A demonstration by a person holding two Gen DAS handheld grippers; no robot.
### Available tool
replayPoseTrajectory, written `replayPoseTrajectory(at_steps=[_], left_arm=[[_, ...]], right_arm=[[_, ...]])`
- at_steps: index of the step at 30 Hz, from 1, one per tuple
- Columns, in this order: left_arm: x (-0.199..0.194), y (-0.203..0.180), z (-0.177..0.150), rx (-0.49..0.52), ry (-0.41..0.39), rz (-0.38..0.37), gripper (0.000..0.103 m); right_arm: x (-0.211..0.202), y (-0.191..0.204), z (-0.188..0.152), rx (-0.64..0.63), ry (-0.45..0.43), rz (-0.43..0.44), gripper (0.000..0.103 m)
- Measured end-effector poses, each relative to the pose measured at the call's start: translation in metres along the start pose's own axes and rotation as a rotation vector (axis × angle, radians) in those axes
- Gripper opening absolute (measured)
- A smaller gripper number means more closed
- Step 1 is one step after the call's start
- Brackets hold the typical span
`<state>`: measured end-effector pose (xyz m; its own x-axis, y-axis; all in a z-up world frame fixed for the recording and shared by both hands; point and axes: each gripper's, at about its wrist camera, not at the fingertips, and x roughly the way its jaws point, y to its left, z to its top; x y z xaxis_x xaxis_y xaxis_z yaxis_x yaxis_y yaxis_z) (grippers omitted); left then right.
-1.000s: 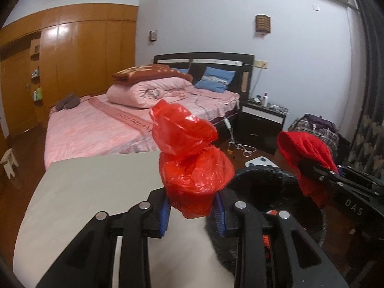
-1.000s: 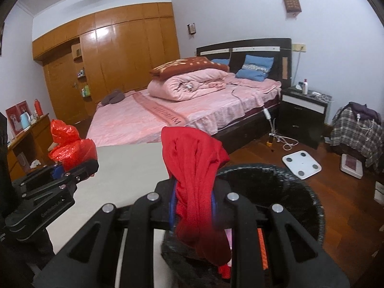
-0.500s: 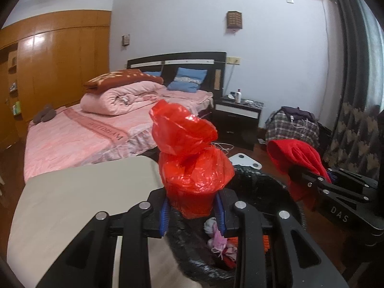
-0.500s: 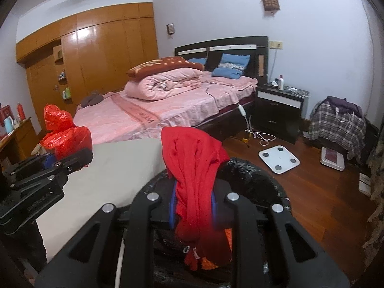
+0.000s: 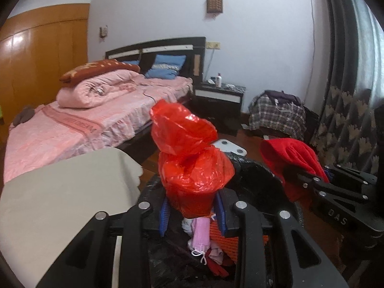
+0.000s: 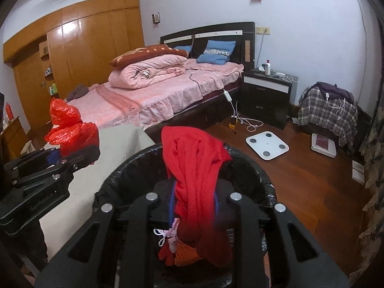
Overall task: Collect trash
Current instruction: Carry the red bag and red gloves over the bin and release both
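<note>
Left wrist view: the left gripper (image 5: pixel 193 212) has its fingers clamped on a crumpled red bag (image 5: pixel 192 165), which stands up between the blue pads (image 5: pixel 165 212). The bag is held over the near left part of a bin (image 5: pixel 259 180) lined with black plastic. Inside the bin lie pink, red and orange scraps (image 5: pixel 208 242). A beige surface (image 5: pixel 62 196) sits just left of the bin. To the right, the right gripper (image 5: pixel 291 170) appears from the side, holding a red cloth (image 5: pixel 288 156).

Right wrist view: the right gripper (image 6: pixel 194 204) has its fingers clamped on the red cloth (image 6: pixel 194 168), which drapes down over the middle of the bin (image 6: pixel 249 168). The cloth's lower end hangs inside the rim, above the scraps (image 6: pixel 177 249). At the left, the left gripper (image 6: pixel 76 151) holds the bag (image 6: pixel 69 127) over the edge of the surface (image 6: pixel 120 148), beside the bin.

Farther off is a bed (image 6: pixel 153 96) with pink covers, a dark nightstand (image 6: pixel 266 96) to its right, and a white scale (image 6: pixel 267 145) on the wooden floor (image 6: pixel 312 182). A plaid bundle (image 6: pixel 328 115) sits at the far right, and a wooden wardrobe (image 6: pixel 91 50) fills the far left wall.
</note>
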<state>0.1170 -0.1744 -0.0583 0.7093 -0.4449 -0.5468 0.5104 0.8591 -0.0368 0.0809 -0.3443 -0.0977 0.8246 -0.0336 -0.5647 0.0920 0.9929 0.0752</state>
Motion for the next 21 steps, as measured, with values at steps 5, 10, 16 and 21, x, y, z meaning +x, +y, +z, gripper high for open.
replayPoseTrajectory(at_steps=[5,10,16,21], left_arm=[[0.019,0.006,0.003,-0.030,0.044,-0.039,0.067],[0.015,0.018,0.001,-0.042,0.045,0.003,0.078],[-0.004,0.033,-0.001,-0.044,0.035,0.078,0.096],[-0.027,0.044,-0.006,-0.049,0.038,0.121,0.097]], right_arm=[[0.018,-0.011,-0.004,0.007,0.035,-0.032,0.054],[0.015,-0.016,-0.008,0.016,0.026,-0.071,0.082],[0.005,-0.016,-0.007,0.029,0.024,-0.072,0.097],[-0.012,-0.006,0.002,0.032,0.014,-0.030,0.097]])
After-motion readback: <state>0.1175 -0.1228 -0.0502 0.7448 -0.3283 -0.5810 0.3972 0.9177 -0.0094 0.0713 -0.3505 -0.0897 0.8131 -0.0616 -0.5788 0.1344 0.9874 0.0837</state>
